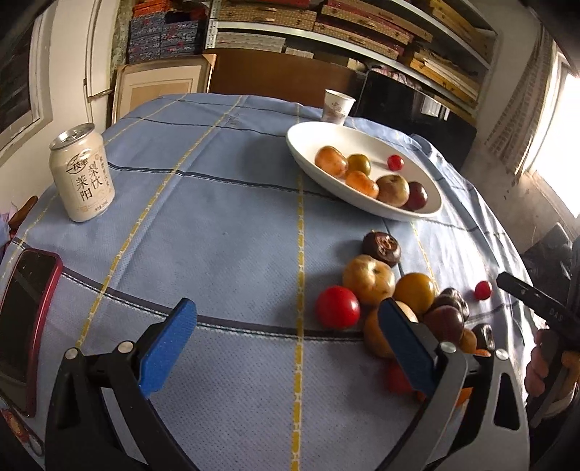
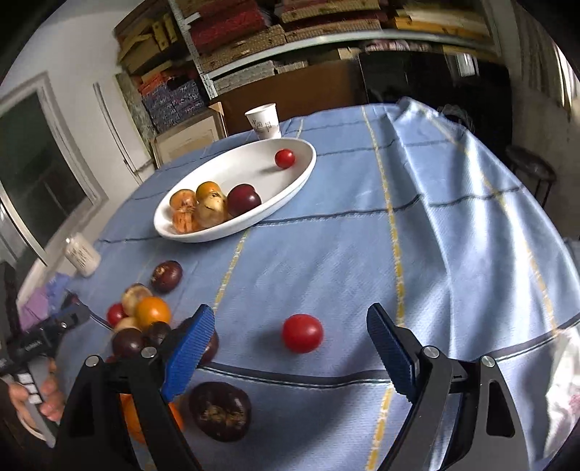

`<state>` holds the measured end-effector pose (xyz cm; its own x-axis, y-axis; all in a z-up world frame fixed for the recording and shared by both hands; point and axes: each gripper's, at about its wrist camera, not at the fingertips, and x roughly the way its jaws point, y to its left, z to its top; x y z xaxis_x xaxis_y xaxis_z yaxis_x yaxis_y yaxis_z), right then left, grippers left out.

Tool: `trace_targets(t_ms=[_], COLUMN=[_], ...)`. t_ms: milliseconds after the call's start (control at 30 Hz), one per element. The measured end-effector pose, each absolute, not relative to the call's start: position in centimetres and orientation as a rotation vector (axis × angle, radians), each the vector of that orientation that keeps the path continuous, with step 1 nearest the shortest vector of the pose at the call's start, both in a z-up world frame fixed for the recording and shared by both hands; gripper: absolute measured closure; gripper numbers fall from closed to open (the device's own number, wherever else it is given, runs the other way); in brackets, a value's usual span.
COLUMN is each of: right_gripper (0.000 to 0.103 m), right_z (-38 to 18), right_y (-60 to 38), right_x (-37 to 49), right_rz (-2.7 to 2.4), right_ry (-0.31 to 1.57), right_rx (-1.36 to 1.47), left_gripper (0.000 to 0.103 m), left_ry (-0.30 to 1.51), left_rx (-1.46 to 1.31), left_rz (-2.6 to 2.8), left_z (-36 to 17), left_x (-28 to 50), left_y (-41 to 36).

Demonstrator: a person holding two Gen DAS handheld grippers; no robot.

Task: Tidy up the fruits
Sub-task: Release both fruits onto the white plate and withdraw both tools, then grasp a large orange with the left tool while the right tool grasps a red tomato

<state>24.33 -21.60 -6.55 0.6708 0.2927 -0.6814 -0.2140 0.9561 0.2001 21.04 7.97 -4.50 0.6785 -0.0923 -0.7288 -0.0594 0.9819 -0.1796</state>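
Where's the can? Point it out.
The can stands upright at the far left of the left wrist view, on the blue cloth beyond the red phone. It is well apart from the white dish and the fruit.

- I see a table under a blue checked tablecloth [image 1: 224,217] filling the middle.
- At twelve o'clock, metal shelves [image 1: 326,32] hold stacked flat boxes.
- At nine, a white wall [image 1: 69,54].
- At three, a window [image 1: 569,145] gives glaring daylight.
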Motion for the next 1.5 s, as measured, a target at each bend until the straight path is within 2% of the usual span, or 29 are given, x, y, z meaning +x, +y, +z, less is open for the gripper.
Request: trace_targets(t_ms=[133, 300, 533, 733, 967, 1300, 1500], right_gripper=[0.029, 0.046, 0.05, 0.059, 0.061, 0.076, 0.077], right_z=[-6.7, -7.3, -7.7, -8.1, -8.3, -8.7, -8.4], right_y=[-21.0, -20.6, -20.3, -20.1, -20.1, -20.5, -20.7], right_x=[24.2, 24.4, 24.5, 24.6, 24.7, 25.1, 25.0], right_rz=[0.27, 0.295, 0.297, 0.301, 0.297, 0.28, 0.283], right_ry=[0.788, 0.831, 0.849, 0.871, 0.877, 0.891, 0.874], right_rx=[0.022, -0.002, -0.02, -0.02, -0.017, -0.004, 0.012], left_gripper=[0.005, 0.005, 0.005, 0.005, 0.005, 0.005, 0.005], left_ry=[0.828, 0.82, 0.826, 0.827, 0.829, 0.836, 0.831], left_rx=[-0.173, -0.153, -0.156, -0.15, -0.154, -0.142, -0.092], left_rz=[-0.034, -0.043, -0.052, -0.054, -0.053, -0.059, -0.136], left_z=[-4.6, -4.4, -4.5, -4.5, -4.6, -4.7, -4.6], left_x=[20.9, 20.6, 20.6, 20.5, 20.5, 20.6, 20.2], left_y=[7.3, 6.8, 6.8, 6.5, 6.6, 6.4, 4.8])
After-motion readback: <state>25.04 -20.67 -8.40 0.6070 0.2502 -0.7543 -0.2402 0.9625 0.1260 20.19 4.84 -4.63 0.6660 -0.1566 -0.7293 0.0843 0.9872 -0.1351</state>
